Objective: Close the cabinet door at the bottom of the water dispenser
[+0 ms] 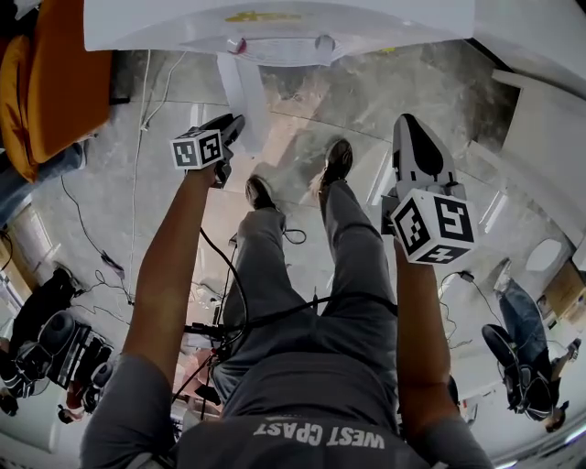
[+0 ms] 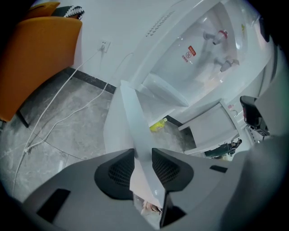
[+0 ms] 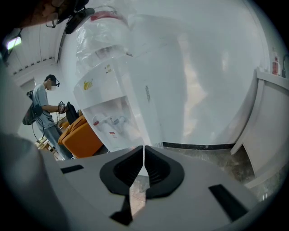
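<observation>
The white water dispenser stands just ahead of me, its two taps showing in the left gripper view. Its bottom cabinet door swings out open, a thin white panel seen edge-on. My left gripper is shut on the door's free edge, a pad on either side of the panel. In the head view that left gripper sits beside the door. My right gripper is shut with nothing in it, held up away from the door and facing the dispenser; the head view shows the right gripper further right.
An orange chair stands left of the dispenser, with a white cable running from a wall socket across the grey floor. A yellow object lies by the cabinet. White furniture stands at the right. Another person stands beyond the chair.
</observation>
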Demonstrator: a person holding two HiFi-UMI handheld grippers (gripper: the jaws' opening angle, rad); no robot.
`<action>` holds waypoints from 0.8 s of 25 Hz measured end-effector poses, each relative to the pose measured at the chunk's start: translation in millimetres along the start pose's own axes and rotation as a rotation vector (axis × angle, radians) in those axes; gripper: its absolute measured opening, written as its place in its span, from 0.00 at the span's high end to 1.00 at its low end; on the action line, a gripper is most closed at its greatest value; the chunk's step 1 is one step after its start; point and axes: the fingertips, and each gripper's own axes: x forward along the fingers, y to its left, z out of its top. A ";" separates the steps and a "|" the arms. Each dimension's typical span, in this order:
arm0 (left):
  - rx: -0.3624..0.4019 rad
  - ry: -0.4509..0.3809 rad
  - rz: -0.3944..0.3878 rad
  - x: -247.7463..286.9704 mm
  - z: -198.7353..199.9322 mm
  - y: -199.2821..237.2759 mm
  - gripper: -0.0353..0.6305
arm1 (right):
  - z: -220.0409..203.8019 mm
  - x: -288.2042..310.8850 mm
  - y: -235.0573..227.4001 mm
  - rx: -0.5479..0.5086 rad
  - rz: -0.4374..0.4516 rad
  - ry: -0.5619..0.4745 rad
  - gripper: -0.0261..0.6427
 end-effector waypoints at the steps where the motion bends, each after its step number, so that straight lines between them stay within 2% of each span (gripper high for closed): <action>1: 0.004 0.003 -0.010 1.9 -0.6 -4.1 0.74 | -0.7 -0.9 -1.2 0.003 -0.002 0.001 0.91; 10: 0.075 0.040 -0.074 35.5 7.4 -44.3 0.76 | 2.9 -0.6 -29.1 0.031 -0.031 -0.002 0.91; 16: 0.101 0.030 -0.105 61.1 24.4 -67.2 0.76 | 4.0 0.4 -55.2 0.050 -0.058 0.004 0.91; 20: 0.122 -0.007 -0.114 72.9 37.2 -80.0 0.76 | 4.0 -1.2 -66.4 0.056 -0.068 0.006 0.91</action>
